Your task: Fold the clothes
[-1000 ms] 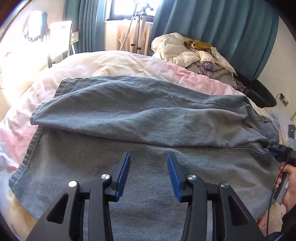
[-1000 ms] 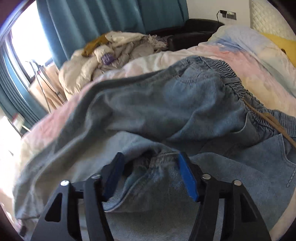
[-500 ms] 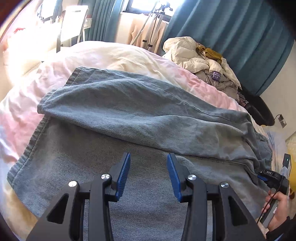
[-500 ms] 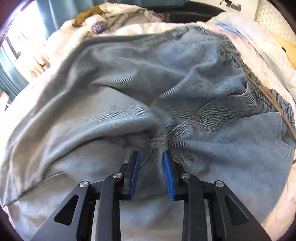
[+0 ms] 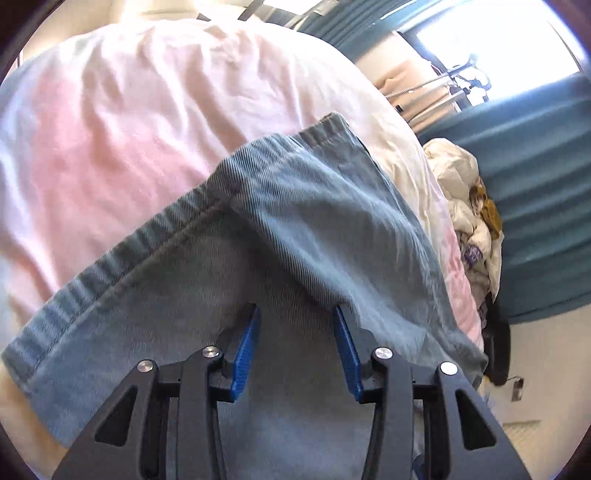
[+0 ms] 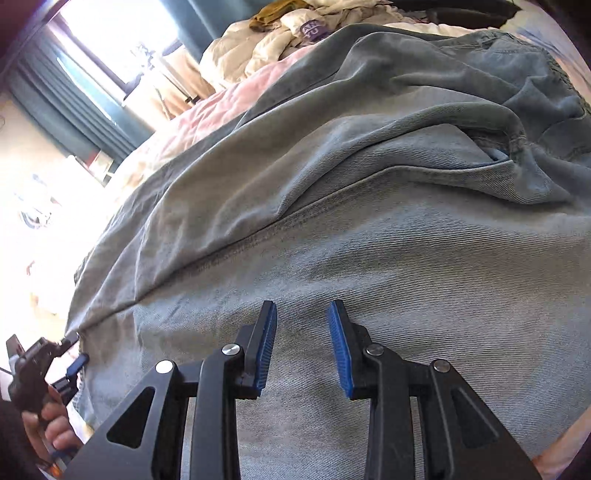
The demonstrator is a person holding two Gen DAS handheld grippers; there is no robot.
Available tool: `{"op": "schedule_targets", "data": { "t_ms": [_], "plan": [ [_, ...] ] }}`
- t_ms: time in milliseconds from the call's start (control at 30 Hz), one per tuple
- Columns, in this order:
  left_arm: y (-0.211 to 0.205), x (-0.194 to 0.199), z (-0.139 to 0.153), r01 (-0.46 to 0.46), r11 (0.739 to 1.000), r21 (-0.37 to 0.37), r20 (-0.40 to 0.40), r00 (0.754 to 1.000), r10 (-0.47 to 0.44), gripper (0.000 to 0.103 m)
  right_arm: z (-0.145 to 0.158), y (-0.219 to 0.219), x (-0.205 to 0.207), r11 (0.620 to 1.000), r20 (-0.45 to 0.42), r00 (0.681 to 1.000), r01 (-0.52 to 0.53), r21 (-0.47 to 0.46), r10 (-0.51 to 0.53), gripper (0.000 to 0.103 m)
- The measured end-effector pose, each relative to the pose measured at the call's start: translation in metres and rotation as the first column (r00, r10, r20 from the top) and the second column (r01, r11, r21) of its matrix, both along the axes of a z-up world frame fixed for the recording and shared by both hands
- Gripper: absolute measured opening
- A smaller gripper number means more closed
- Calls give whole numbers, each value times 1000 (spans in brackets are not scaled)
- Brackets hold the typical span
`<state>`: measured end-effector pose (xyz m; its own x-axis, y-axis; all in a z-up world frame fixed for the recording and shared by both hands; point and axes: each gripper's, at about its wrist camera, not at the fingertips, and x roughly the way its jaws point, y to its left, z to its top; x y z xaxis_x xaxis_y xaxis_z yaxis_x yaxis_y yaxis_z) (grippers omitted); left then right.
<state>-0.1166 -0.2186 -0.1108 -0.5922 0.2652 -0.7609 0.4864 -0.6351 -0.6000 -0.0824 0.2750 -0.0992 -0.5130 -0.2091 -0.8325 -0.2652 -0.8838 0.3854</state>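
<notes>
The only lettering I can find is white print on a purple patch sewn to a pale garment in the heap of clothes at the far end of the bed. It seems to start with "AN"; the rest is too small and blurred to read.

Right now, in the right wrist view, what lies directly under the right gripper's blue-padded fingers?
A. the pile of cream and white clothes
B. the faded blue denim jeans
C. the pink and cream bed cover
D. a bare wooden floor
B: the right gripper stands with its fingers apart over the faded blue denim jeans, nothing between them; the pile of cream and white clothes lies far behind.
</notes>
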Motion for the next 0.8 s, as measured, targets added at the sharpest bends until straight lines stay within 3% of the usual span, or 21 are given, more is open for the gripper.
{"op": "schedule_targets", "data": {
  "t_ms": [100,300,333,400,533,600,667,800],
  "plan": [
    [-10,-20,1,-16,1000,4,-42,999,16,42,-3,-1,-4,1000,8,1000,-16,9,16,29],
    [-8,-40,25,7,994,-108,-102,995,-18,42,-14,-2,-14,999,33,999,-25,24,24,32],
    [-9,-41,30,2,993,-122,-112,994,-15,42,-12,-4,-16,999,23,999,-33,38,32,32],
    [-10,-41,32,7,997,-80,-124,992,-17,42,-5,-10,-20,996,-13,998,-61,69,62,32],
    [-9,-47,26,28,994,-101,-56,998,-34,42,20,-34,-19,978,-118,979,-151,146,169,32],
    [-10,-48,22,30,998,-58,-48,998,-32,42,35,-56,-25,949,-163,948,-238,205,273,32],
    [-14,-46,15,22,1000,-9,-46,999,-22,42,48,-83,-41,898,-177,895,-360,255,409,32],
    [-13,-41,10,17,1000,-3,-19,1000,-17,42,69,-159,-83,800,-193,783,-540,260,591,48]
  ]
}}
